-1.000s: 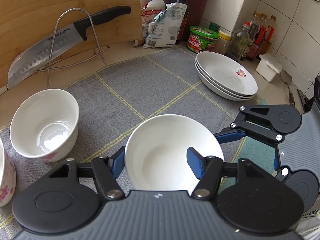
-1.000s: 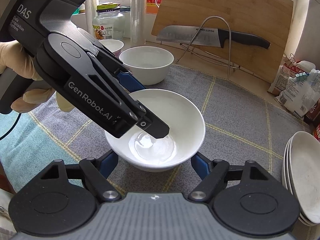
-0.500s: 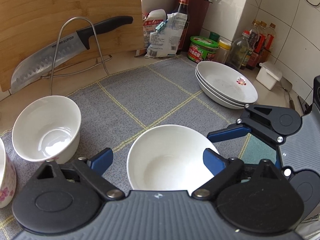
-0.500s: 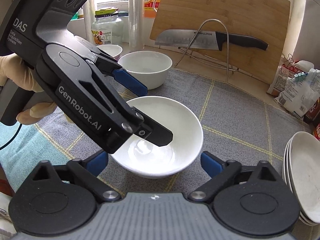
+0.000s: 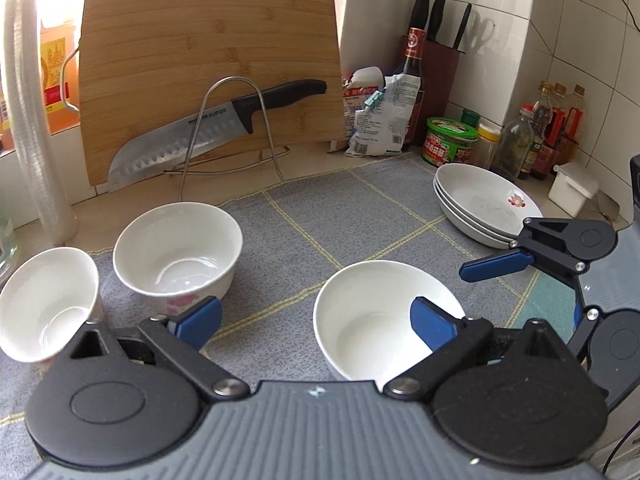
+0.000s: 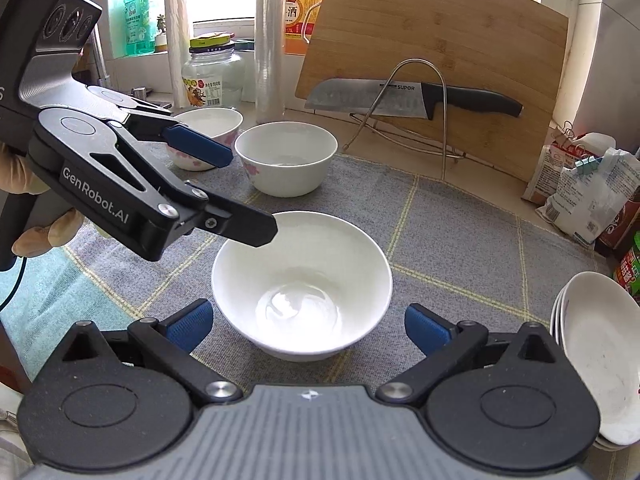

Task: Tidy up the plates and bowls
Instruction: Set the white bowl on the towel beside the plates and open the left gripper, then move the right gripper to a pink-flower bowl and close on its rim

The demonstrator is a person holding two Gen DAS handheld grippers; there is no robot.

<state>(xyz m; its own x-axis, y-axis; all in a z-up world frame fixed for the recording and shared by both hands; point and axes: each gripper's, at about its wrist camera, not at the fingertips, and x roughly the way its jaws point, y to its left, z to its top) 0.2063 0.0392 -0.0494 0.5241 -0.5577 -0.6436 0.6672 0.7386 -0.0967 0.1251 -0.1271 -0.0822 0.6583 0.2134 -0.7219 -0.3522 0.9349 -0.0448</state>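
Three bowls sit on the grey cloth point(image 6: 460, 240): a plain white bowl point(image 6: 302, 284) at frame centre, two flowered bowls point(image 6: 286, 158) behind it at upper left. Three stacked plates point(image 6: 592, 344) lie at the right edge. The left gripper point(image 6: 240, 184) is opening, pads clear of the bowl; the right gripper point(image 6: 308, 326) stands spread wide, gripping nothing.

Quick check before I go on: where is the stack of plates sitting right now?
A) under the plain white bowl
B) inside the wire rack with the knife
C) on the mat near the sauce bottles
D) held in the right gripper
C: the stack of plates rests on the grey mat by the sauce bottles, apart from the bowl.
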